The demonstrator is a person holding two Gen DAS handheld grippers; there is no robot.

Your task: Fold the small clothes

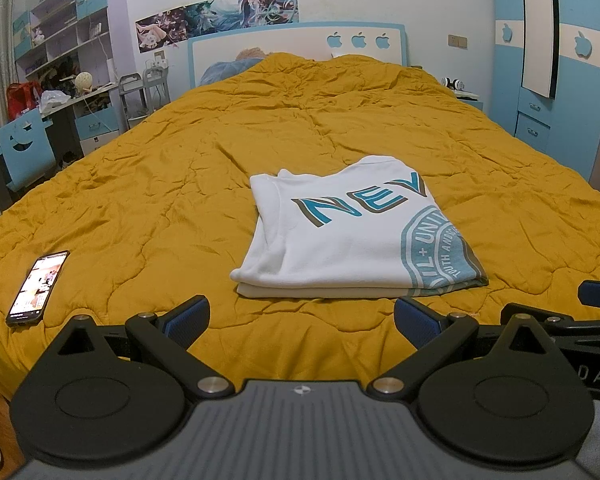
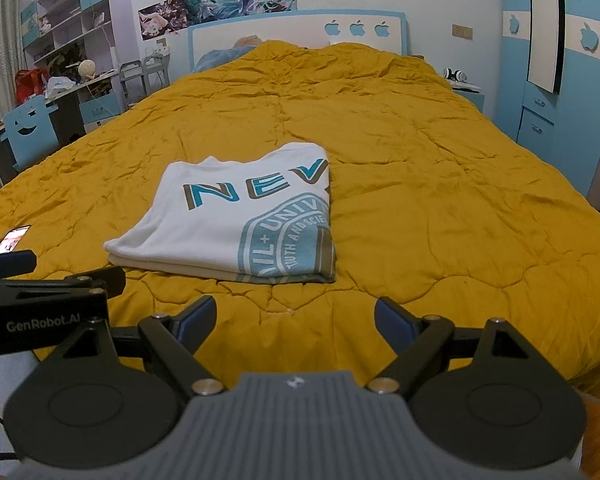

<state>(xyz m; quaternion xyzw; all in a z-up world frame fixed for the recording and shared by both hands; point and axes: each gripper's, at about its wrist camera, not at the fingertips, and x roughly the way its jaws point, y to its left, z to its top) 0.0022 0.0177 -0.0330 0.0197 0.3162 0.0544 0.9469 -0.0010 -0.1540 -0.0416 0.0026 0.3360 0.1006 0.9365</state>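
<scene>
A white T-shirt (image 1: 348,232) with teal "NEV" lettering and a round teal seal lies folded into a flat rectangle on the mustard quilt (image 1: 180,184). It also shows in the right wrist view (image 2: 236,220). My left gripper (image 1: 300,320) is open and empty, held back just short of the shirt's near edge. My right gripper (image 2: 294,320) is open and empty, also just short of the shirt's near edge. Each gripper shows at the edge of the other's view.
A phone (image 1: 38,282) with a lit screen lies on the quilt at the near left, also in the right wrist view (image 2: 12,239). A desk and a blue chair (image 1: 26,148) stand left of the bed. A blue wardrobe (image 1: 560,80) stands at the right.
</scene>
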